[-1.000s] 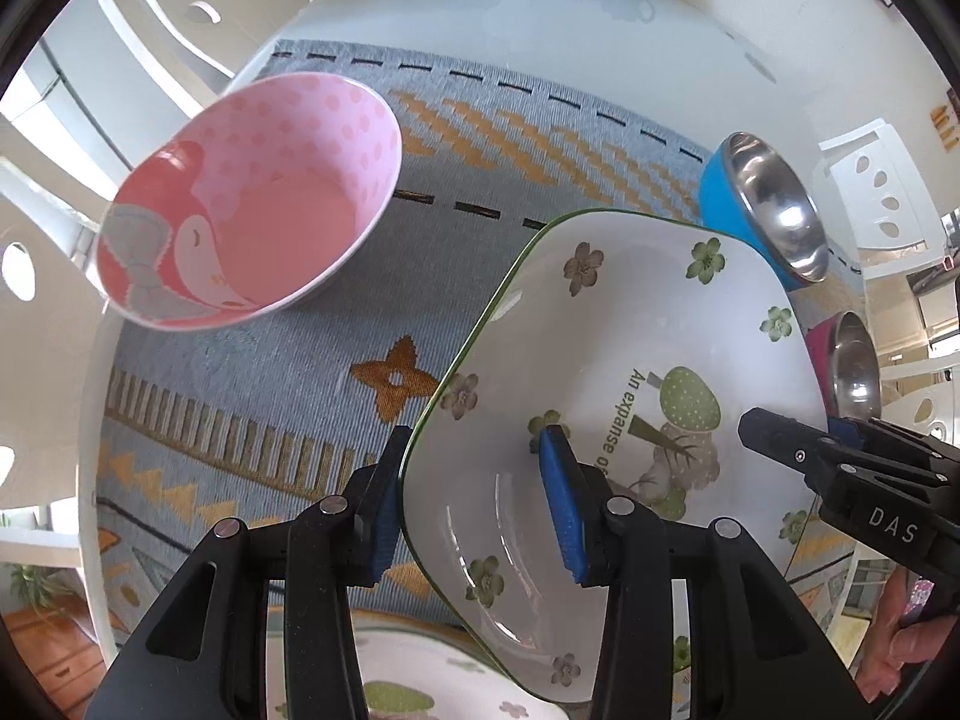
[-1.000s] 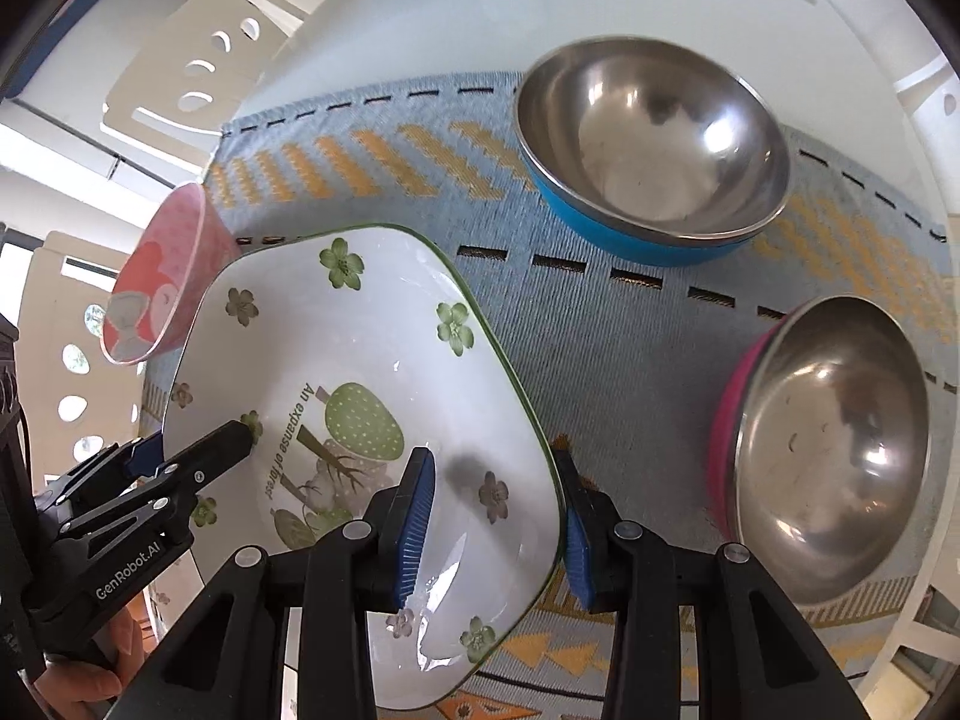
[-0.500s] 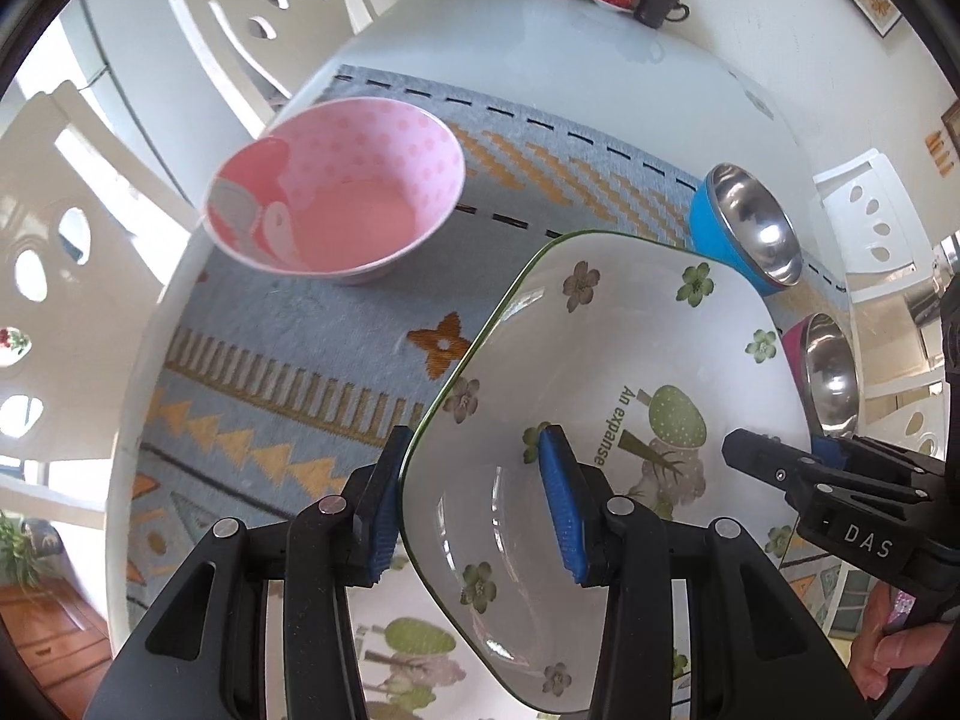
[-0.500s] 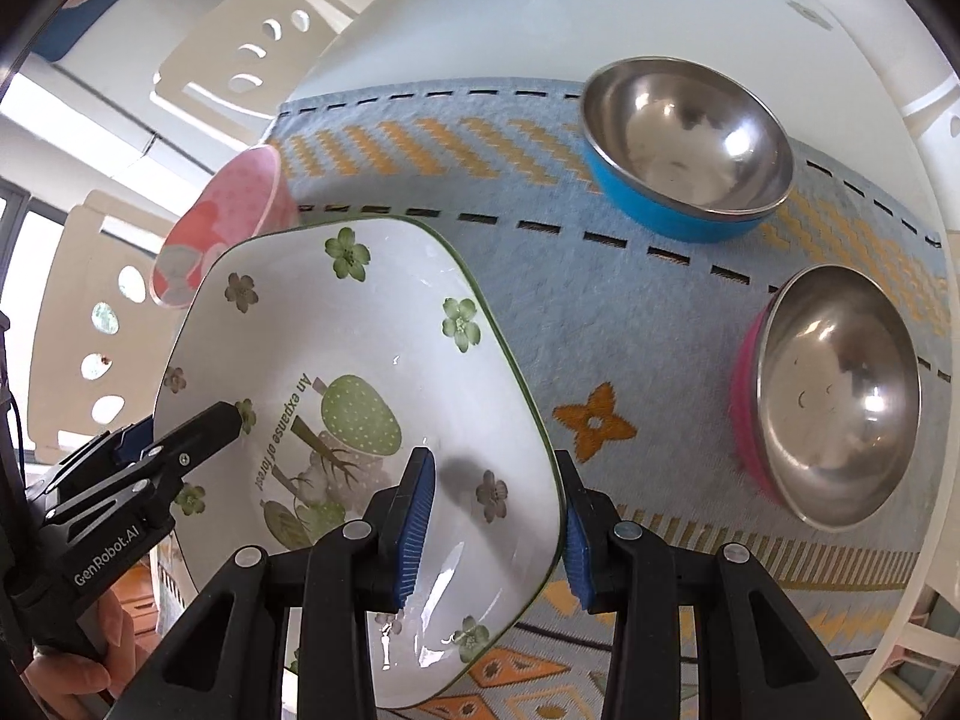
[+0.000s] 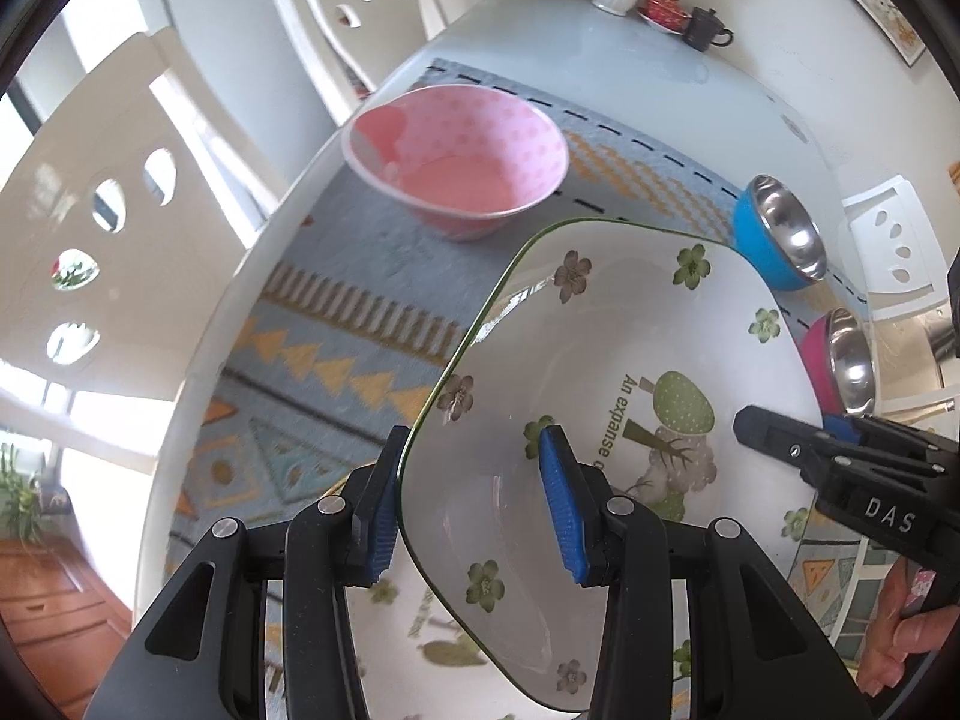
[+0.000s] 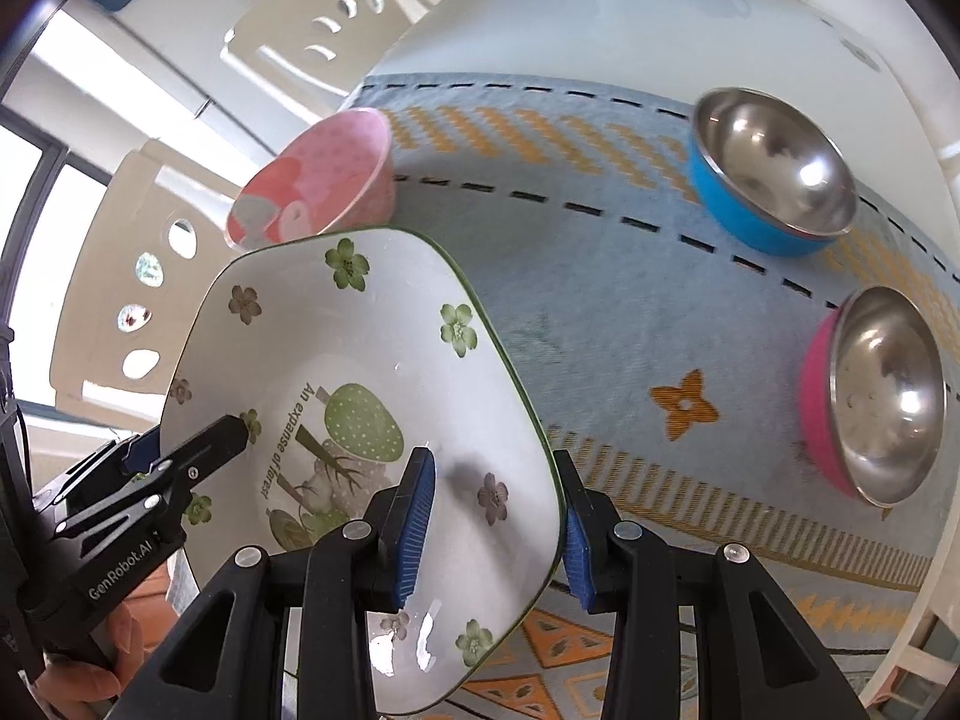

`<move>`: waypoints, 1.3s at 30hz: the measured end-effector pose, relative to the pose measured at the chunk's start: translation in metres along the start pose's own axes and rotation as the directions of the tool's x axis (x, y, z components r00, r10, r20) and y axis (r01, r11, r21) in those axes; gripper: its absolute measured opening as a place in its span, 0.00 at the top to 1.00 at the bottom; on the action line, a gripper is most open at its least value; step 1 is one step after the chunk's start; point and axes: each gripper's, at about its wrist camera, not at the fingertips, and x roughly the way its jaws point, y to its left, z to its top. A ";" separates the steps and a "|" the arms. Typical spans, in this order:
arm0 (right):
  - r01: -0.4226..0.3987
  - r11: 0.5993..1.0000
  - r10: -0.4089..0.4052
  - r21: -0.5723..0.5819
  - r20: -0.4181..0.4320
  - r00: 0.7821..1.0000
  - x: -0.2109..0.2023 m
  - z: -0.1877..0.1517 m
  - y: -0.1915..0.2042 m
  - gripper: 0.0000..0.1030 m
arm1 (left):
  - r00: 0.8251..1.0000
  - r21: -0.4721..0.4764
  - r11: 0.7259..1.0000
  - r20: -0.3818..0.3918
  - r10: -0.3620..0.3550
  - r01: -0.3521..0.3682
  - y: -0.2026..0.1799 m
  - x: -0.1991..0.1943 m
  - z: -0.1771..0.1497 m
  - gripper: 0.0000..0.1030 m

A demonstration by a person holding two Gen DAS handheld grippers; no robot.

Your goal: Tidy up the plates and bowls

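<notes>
Both grippers hold a white square plate with green flowers and a tree print (image 5: 630, 348) (image 6: 360, 372), lifted above the patterned mat. My left gripper (image 5: 474, 510) is shut on its left rim, and my right gripper (image 6: 495, 510) is shut on its right rim. A second plate of the same pattern (image 5: 420, 642) lies below it near the table's front edge. A pink dotted bowl (image 5: 462, 162) (image 6: 318, 180) stands on the mat at the far left. A blue steel bowl (image 6: 774, 174) (image 5: 780, 234) and a pink steel bowl (image 6: 876, 396) (image 5: 843, 360) stand at the right.
A blue patterned mat (image 6: 600, 300) covers the near part of the white round table (image 5: 630, 72). White chairs (image 5: 90, 210) stand around it. A vase, a red dish and a dark cup (image 5: 708, 30) stand at the table's far edge.
Both grippers have risen with the flowered plate and pulled back toward the table's front edge. The bowls on the mat look farther away and have not moved.
</notes>
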 end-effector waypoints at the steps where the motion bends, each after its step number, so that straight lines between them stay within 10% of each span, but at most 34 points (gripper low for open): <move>1: -0.005 1.000 0.005 -0.007 0.000 1.000 0.000 -0.001 0.004 0.63 | 1.000 -0.005 1.000 0.002 0.002 -0.002 0.003 -0.001 -0.002 0.62; 39: -0.069 0.983 0.036 -0.172 -0.191 0.981 0.059 -0.057 0.074 0.63 | 0.997 -0.160 0.985 -0.060 0.054 -0.063 0.077 0.009 -0.089 0.61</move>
